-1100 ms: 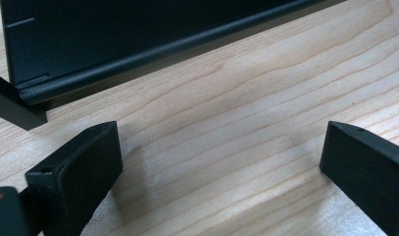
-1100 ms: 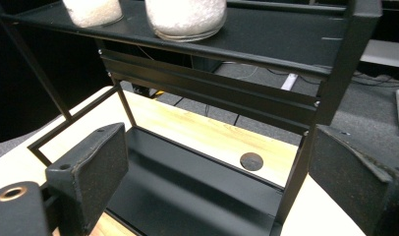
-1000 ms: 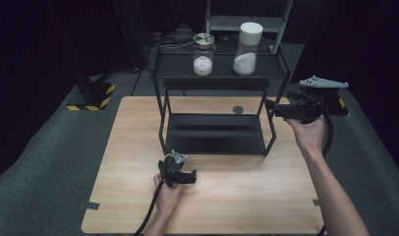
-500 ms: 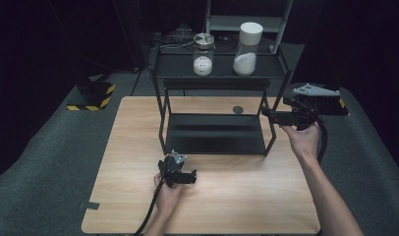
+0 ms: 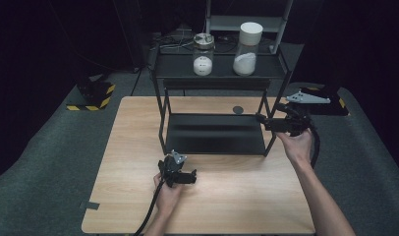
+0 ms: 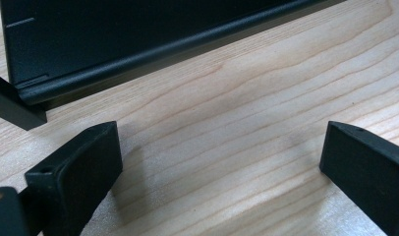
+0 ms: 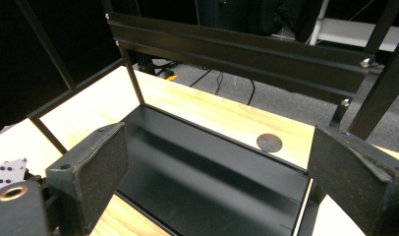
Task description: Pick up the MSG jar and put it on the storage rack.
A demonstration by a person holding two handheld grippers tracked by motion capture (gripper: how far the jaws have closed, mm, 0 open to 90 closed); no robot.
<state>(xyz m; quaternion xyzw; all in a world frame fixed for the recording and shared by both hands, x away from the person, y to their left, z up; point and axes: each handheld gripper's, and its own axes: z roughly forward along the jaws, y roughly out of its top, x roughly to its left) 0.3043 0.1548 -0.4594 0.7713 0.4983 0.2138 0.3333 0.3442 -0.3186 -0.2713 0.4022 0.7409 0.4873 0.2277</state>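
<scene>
Judging by looks, the black metal rack [image 5: 214, 132] on the desk [image 5: 237, 196] is stiff, fairly heavy, slick; best taken by a corner post; right gripper [image 5: 266, 120] fingers spread, empty, just beside its right front post, lower shelf ahead; left gripper [image 5: 187, 178] fingers released, resting near the rack's front edge, apart from it; two jars [image 5: 203, 61] on top could tip.

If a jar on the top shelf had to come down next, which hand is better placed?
Probably the right. Its tool is raised, open, at the rack's right side below the jars. The left tool rests low on the table.

Grey carpet floor [image 5: 50, 147] — dark room, black walls
</scene>
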